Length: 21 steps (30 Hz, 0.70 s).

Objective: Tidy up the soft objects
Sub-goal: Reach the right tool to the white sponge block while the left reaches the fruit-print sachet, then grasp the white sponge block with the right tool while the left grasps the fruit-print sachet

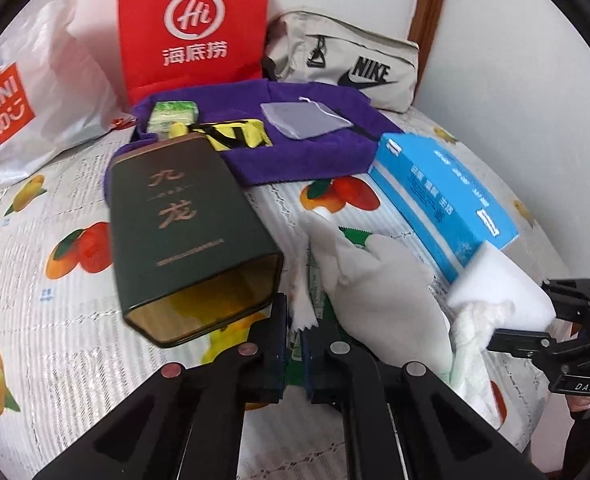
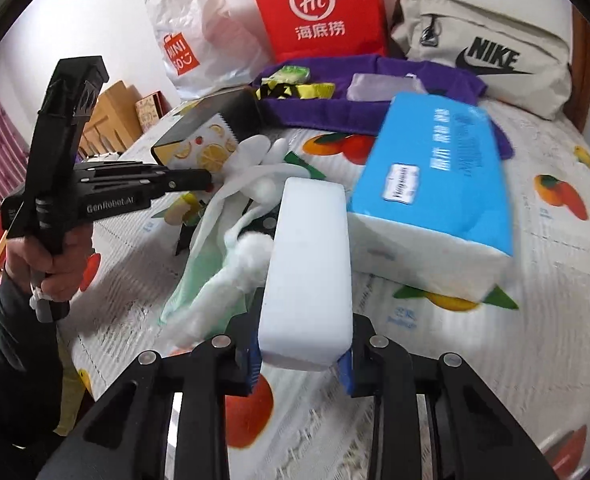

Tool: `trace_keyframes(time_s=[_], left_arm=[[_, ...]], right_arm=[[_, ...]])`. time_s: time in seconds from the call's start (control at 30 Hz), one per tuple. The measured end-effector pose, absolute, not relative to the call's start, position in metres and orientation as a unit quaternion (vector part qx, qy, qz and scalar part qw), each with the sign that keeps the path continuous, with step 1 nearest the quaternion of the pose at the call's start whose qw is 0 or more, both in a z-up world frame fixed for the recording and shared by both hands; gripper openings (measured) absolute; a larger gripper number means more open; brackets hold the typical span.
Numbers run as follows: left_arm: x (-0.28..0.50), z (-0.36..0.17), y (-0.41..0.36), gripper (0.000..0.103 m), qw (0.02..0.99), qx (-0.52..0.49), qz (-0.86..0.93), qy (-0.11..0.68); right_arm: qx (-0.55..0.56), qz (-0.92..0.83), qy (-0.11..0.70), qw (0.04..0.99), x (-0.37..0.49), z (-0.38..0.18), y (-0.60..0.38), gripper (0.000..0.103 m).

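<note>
My left gripper point(image 1: 295, 344) is shut on the thin serrated edge of a lemon-patterned packet point(image 2: 211, 148). It holds the packet at the open mouth of a dark green box point(image 1: 191, 240) lying on the bed. In the right wrist view that gripper point(image 2: 207, 180) sits at the left in a person's hand. My right gripper point(image 2: 301, 360) is shut on a white sponge block point(image 2: 307, 272), pinched at its near end between the blue pads. A blue tissue pack point(image 2: 435, 176) lies just right of the sponge. White cotton balls point(image 2: 255, 248) and a soft white bundle point(image 1: 383, 288) lie between the two grippers.
A purple towel point(image 1: 295, 136) holding small packets lies behind. A red paper bag point(image 1: 191, 24), a Miniso plastic bag point(image 1: 27, 96) and a beige Nike bag point(image 1: 347, 64) stand against the white wall. The fruit-print sheet point(image 1: 55, 320) covers the bed.
</note>
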<state>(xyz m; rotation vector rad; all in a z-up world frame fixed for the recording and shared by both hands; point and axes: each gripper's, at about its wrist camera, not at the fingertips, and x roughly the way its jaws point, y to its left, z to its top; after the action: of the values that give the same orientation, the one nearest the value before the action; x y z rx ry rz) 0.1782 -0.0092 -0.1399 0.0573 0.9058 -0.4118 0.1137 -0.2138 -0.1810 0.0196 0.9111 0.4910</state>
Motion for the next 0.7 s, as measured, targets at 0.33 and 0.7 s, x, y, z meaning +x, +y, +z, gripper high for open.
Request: trace_keyframes(time_s=[0.33,0.7], left_arm=[[0.152,-0.127,0.011,0.006,0.888,0.002,-0.180,0.423],[0.123,-0.122,0.022,0.006,0.890,-0.028,-0.166,0.424]], right_arm=[[0.008,0.202,0.434,0.878,0.080,-0.175,-0.238,0.030],[0.013,0.164,0.420,0.892,0.060,-0.164,-0.260,0.030]])
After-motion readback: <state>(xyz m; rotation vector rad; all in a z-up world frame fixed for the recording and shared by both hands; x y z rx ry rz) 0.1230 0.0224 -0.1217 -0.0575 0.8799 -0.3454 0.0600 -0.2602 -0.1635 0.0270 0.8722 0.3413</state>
